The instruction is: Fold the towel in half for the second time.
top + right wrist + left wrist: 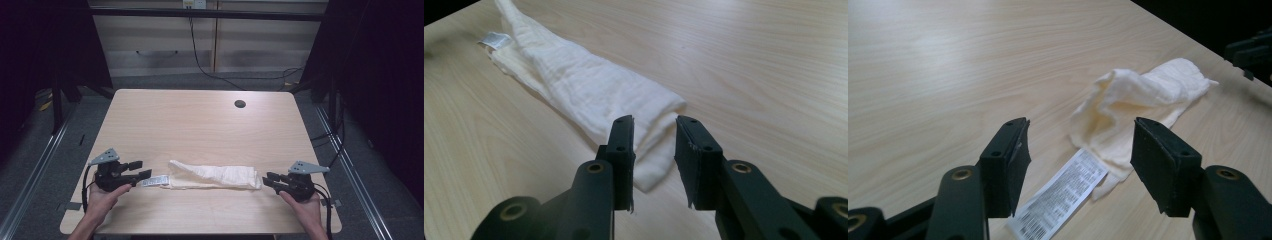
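A white cloth [215,176] [1128,100] [589,85], folded into a long strip, lies near the front edge of the wooden table [200,120]. A printed label [152,181] [1063,192] [496,40] sticks out of its left end. My left gripper [142,169] [1080,135] hovers at that end, jaws wide open, with the label lying on the table below the gap. My right gripper [266,179] [654,122] is at the cloth's right end. Its jaws stand a little apart over the cloth's tip and the pads do not press on it.
A round cable hole [240,104] sits in the table's far right part. Behind the table stands a pale cabinet [210,45], with a black cable [200,60] running down to the floor. Metal rails [45,150] flank both sides.
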`<action>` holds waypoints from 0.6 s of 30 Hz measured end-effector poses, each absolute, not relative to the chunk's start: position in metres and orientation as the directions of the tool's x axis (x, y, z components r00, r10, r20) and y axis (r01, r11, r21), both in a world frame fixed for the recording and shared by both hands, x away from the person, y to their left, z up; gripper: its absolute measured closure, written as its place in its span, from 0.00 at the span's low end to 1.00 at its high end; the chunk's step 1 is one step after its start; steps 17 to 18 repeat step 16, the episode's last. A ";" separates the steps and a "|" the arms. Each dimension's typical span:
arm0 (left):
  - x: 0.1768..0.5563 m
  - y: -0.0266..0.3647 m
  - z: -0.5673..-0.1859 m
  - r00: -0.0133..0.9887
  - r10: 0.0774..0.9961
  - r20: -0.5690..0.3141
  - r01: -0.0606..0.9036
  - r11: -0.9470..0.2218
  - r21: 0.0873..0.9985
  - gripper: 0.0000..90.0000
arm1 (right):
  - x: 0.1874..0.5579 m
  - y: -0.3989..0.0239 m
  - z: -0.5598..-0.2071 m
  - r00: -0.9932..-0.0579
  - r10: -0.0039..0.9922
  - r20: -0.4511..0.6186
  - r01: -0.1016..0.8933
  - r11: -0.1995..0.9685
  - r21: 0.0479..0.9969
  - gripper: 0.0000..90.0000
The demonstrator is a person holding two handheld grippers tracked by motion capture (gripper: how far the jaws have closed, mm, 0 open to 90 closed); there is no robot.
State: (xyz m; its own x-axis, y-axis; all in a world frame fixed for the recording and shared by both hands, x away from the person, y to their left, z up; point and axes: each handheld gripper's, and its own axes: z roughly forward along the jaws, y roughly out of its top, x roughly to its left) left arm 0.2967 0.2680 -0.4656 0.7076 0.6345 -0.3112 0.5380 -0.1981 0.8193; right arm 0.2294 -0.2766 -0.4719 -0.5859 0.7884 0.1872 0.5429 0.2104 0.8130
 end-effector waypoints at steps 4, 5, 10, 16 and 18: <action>0.290 0.283 -0.474 0.678 0.674 -0.293 0.562 -0.219 0.798 0.42 | 0.223 -0.288 -0.474 -0.544 0.821 0.171 0.550 0.195 0.812 0.70; 0.288 0.287 -0.477 0.672 0.680 -0.293 0.567 -0.218 0.795 0.41 | 0.221 -0.291 -0.475 -0.526 0.835 0.163 0.551 0.189 0.813 0.68; 0.287 0.290 -0.485 0.656 0.705 -0.269 0.567 -0.226 0.792 0.38 | 0.221 -0.302 -0.482 -0.470 0.871 0.141 0.542 0.159 0.825 0.59; 0.288 0.279 -0.491 0.673 0.699 -0.244 0.568 -0.277 0.775 0.35 | 0.227 -0.305 -0.494 -0.423 0.900 0.105 0.589 0.185 0.787 0.49; 0.288 0.279 -0.491 0.673 0.699 -0.244 0.568 -0.277 0.775 0.35 | 0.227 -0.305 -0.494 -0.423 0.900 0.105 0.589 0.185 0.787 0.49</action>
